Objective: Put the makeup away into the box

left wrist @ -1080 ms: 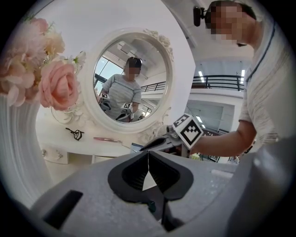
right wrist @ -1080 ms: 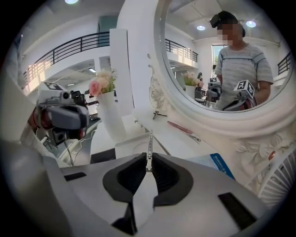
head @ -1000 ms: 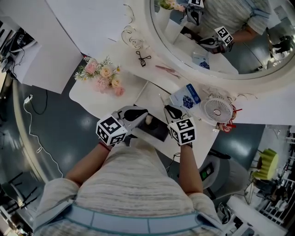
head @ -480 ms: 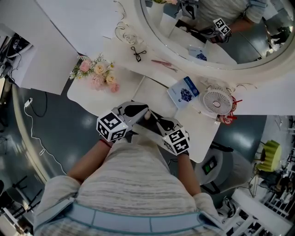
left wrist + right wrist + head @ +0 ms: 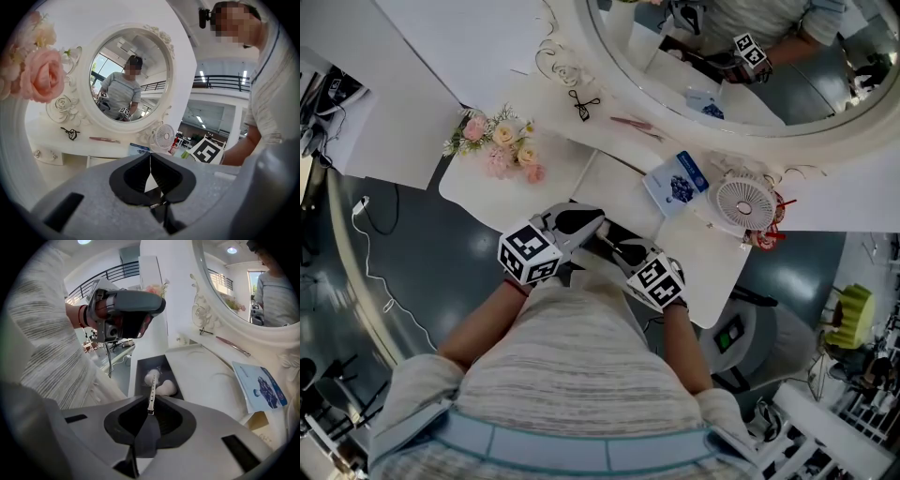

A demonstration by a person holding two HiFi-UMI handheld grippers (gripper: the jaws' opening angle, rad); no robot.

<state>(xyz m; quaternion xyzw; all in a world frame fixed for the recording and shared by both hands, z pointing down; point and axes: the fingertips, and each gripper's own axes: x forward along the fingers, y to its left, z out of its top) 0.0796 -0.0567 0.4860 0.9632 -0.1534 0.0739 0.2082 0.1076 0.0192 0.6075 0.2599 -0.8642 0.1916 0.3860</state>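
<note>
Two grippers nearly meeting at frame centre
Left gripper (image 5: 596, 223) level, jaws together, empty; right gripper (image 5: 617, 247) tilted downward, jaws pinching a thin metal stick (image 5: 152, 389); forearms converge from below.

Directly below and ahead of the right tongs (image 5: 151, 404): an open box (image 5: 140, 380) at the near edge of the table (image 5: 201, 376), two puffs (image 5: 159, 384) inside. Between those tongs, a thin stick (image 5: 151, 394), its tip over the puffs. Just left of the box, the left tongs (image 5: 150, 159). Farther ahead of both tongs on the table: a packet (image 5: 677, 178), a fan (image 5: 745, 202) to its right, flowers (image 5: 502, 145) far left, a mirror (image 5: 722, 66) behind everything.
</note>
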